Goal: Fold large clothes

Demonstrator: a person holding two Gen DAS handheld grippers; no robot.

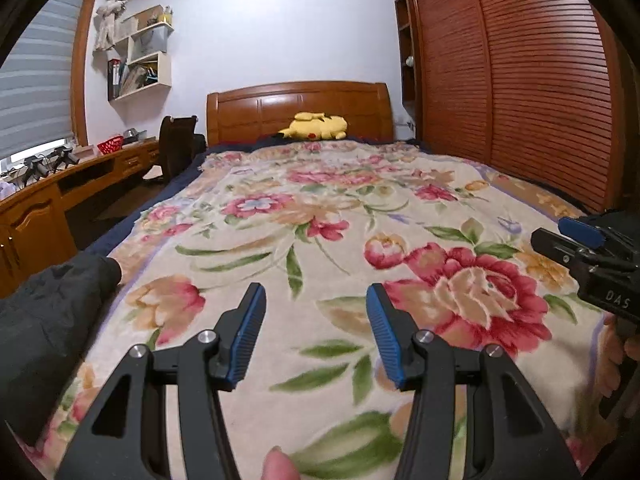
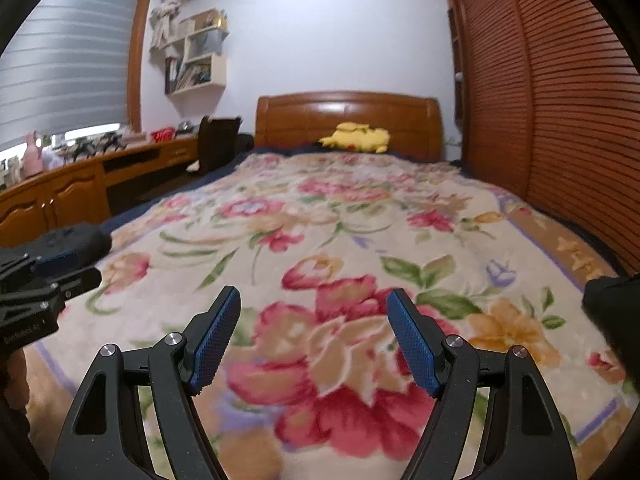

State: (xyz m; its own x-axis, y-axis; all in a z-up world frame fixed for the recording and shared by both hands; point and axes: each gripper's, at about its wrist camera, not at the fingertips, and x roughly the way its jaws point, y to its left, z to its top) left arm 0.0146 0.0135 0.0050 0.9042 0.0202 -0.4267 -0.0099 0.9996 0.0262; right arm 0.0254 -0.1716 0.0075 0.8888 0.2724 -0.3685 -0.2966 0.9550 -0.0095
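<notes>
Claws: both hover over the near end of a bed, pointing along it toward the headboard.
Left claw (image 1: 316, 320): released, blue pads apart with only the blanket showing between them; a fingertip (image 1: 280, 465) shows at the bottom edge of its view.
Right claw (image 2: 314, 326): released, jaws spread wide, nothing between the blue pads; in the left wrist view it enters from the right edge, with part of a hand gripping its handle.
Dark garment (image 1: 48, 320): black fabric lying bunched at the left near edge of the bed, beside the left claw and not touched by it; its type cannot be told.
Second dark mass (image 2: 608, 304): black shape at the right edge of the right wrist view, on or above the blanket; whether it is clothing cannot be told.
Floral blanket (image 1: 320, 208): cream with red, pink and orange flowers and green leaves, spread flat over the bed; a dark blue sheet shows along its left edge.
Tabletop (image 2: 120, 156): long wooden desk left of the bed, under a window with a grey blind, carrying a red basket (image 1: 110, 145) and small clutter.
Chair (image 1: 176, 148): dark, between desk and bed.
Plush toy (image 1: 316, 125): yellow, lying against the wooden headboard (image 1: 296, 106).
Wardrobe (image 1: 520, 72): slatted red-brown doors along the right side.
Wall shelves (image 1: 140, 60): white boxes holding books, upper left.
</notes>
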